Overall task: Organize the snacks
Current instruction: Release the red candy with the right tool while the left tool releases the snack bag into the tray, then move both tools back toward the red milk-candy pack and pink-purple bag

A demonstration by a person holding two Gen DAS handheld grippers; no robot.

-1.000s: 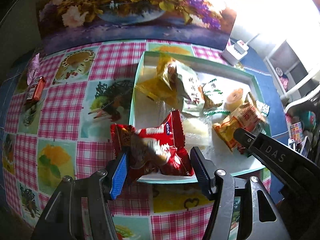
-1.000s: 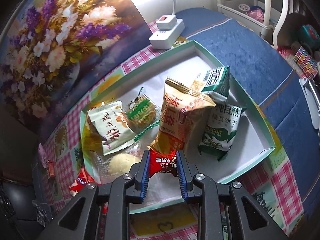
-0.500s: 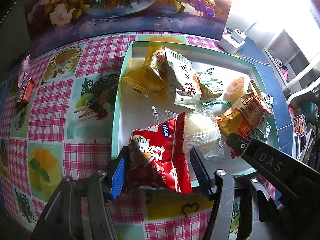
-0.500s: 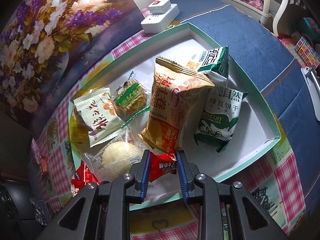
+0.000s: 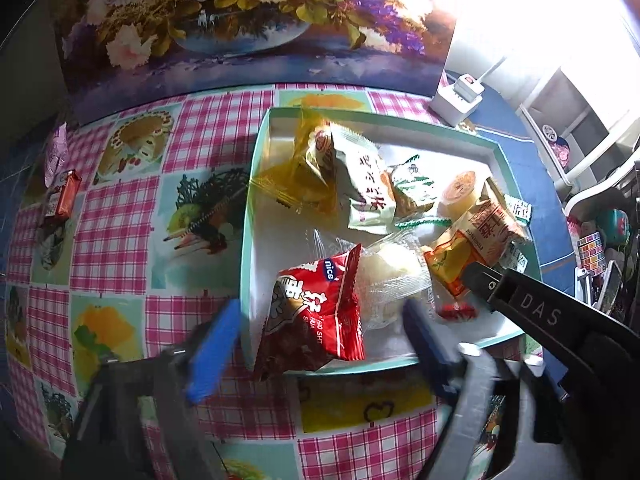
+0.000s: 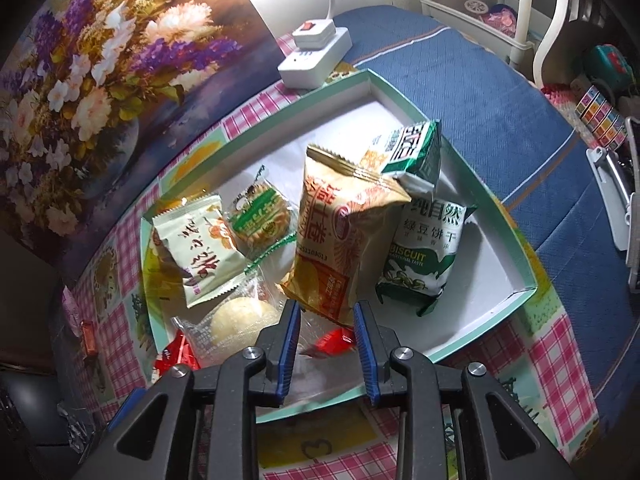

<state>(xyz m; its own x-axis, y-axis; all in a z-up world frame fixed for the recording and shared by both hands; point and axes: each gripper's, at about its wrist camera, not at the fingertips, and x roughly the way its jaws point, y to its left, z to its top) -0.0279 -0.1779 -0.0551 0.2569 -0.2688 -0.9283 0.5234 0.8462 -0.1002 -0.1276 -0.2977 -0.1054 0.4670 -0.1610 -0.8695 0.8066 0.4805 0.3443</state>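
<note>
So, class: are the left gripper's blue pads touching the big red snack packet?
Apart: the left wrist view shows the left gripper opening, gaps either side of the red packet.

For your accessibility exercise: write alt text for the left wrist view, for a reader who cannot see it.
The left gripper is opening around a red snack packet that lies over the near rim of a shallow green-edged tray full of wrapped snacks. The tray sits on a pink checked tablecloth; the right gripper reaches in from the right.

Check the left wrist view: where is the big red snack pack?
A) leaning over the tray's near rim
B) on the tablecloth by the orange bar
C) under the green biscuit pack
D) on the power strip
A: the red pack hangs over the tray rim.
</note>
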